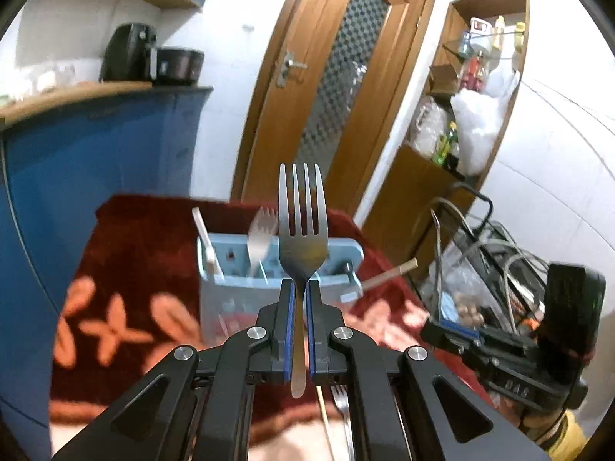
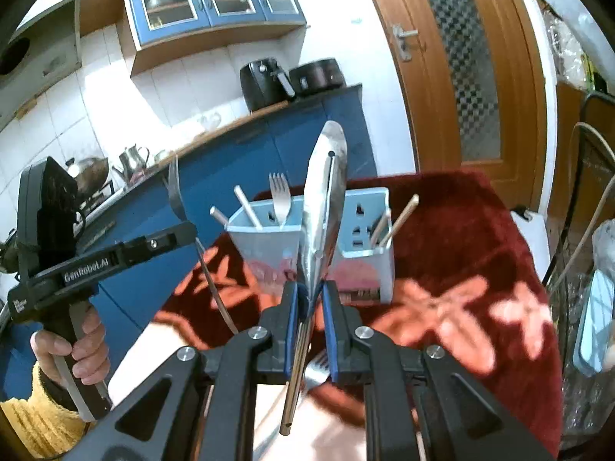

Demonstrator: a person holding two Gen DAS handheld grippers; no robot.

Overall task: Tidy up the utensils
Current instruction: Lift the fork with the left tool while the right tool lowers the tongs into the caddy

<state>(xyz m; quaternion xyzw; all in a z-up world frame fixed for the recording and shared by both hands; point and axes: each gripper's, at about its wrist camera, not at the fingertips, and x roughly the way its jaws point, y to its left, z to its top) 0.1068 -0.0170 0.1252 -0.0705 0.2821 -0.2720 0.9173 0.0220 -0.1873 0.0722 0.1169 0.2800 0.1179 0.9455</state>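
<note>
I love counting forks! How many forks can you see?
3. One fork is held in the left gripper, one stands in the blue utensil holder, one lies on the table below the grippers. More may be hidden.

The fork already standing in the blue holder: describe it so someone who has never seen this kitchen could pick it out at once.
Find the red flowered cloth and the pale blue holder on it. The fork stands in the holder's left part, tines up, beside two pale sticks. Unlike the fork clamped in the left gripper and the spoon in the right gripper, nothing grips it.
</note>
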